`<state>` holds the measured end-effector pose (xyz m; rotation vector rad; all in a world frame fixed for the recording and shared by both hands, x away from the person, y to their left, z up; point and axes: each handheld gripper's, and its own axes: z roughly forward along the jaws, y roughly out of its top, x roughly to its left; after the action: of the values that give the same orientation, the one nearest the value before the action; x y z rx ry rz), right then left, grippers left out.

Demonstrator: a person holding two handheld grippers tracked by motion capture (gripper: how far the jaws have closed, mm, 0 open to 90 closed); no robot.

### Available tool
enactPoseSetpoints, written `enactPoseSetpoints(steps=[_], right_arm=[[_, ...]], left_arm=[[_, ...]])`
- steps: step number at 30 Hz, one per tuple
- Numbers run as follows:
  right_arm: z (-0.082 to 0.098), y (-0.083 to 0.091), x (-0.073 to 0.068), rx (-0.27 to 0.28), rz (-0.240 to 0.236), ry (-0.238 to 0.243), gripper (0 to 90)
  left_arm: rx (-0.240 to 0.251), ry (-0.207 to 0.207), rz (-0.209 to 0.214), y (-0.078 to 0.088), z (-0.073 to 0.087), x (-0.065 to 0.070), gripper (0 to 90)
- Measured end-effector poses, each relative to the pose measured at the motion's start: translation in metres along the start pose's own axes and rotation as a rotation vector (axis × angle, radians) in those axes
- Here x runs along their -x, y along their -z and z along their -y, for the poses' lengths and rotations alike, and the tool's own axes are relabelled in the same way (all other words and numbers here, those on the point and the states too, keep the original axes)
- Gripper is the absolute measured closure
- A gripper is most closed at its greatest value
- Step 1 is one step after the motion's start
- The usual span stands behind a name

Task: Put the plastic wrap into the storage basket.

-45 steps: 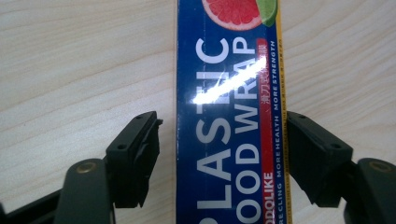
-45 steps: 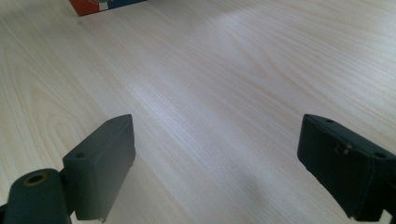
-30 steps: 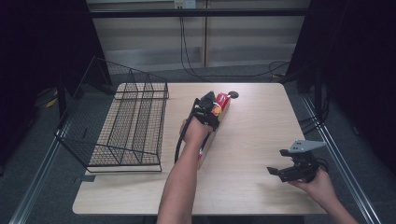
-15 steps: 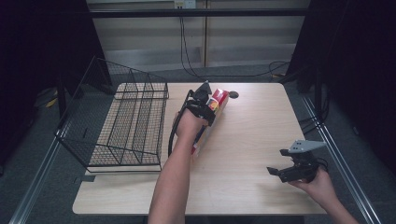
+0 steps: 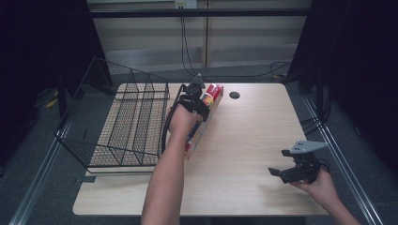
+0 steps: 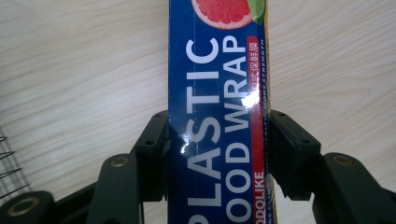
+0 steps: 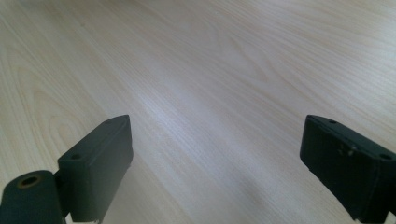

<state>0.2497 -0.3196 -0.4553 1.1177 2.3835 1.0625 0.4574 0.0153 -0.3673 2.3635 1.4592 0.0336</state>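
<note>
Looking down on the wooden table [image 5: 244, 154], you see a black wire dish rack [image 5: 126, 126] at its left edge. Just right of the rack, your left gripper [image 5: 199, 101] is clamped across a plastic food wrap box [image 6: 217, 116]. The box is raised at its far end, its long axis running away from you beside the rack's right side. The rack lies to the left of the box, and your left hand is much the nearer one. Well right of the rack, your right gripper [image 5: 281, 171] waits low over bare table, jaws apart, holding nothing.
</note>
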Motion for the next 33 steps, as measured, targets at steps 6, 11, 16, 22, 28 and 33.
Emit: enactPoseSetpoints(steps=[6,11,16,22,28,33], right_arm=[[0.0,0.0,0.0,0.007,0.002,0.002,8.9],[-0.001,0.0,0.0,0.008,0.004,0.005,8.9],[-0.001,-0.001,-0.001,0.008,0.004,0.009,8.9],[-0.001,-0.001,-0.001,0.006,0.004,0.009,8.9],[-0.001,-0.001,-0.001,0.005,0.0,0.01,8.9],[-0.001,-0.001,-0.002,0.001,0.001,0.007,8.9]], left_arm=[[0.004,0.005,-0.012,0.019,0.0,-0.007,46.5],[0.018,0.032,-0.022,0.033,0.001,-0.013,46.5],[0.017,0.05,-0.037,0.043,0.002,-0.017,46.5],[0.009,0.06,-0.043,0.055,0.001,-0.021,46.5],[0.018,0.089,-0.039,0.072,0.002,-0.028,46.5],[0.02,0.093,-0.049,0.08,0.002,-0.03,46.5]])
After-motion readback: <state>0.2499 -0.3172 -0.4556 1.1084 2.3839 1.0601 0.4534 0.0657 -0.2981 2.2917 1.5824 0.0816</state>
